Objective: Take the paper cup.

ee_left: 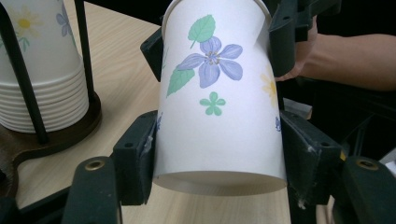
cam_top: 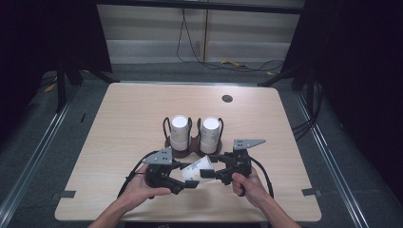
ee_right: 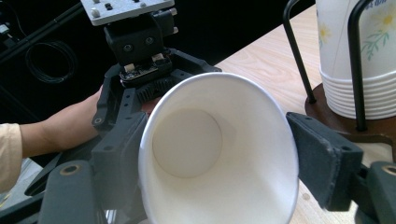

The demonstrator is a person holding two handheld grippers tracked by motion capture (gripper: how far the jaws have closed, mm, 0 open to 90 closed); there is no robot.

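A: We see the left gripper point(cam_top: 190, 183) clamped on the base end of the flowered paper cup point(cam_top: 197, 170), its pads pressed against both sides of the cup in the left gripper view.

B: We note that the cup lies tilted above the table point(cam_top: 119, 118), at six o'clock from the cup holder point(cam_top: 192, 142) with its two stacks of cups.

A: We see the right gripper point(cam_top: 209, 173) at the cup's rim end. Its left pad touches the rim; at its right pad we cannot tell whether it touches.

B: We place the grippers at nine and three o'clock of the cup.
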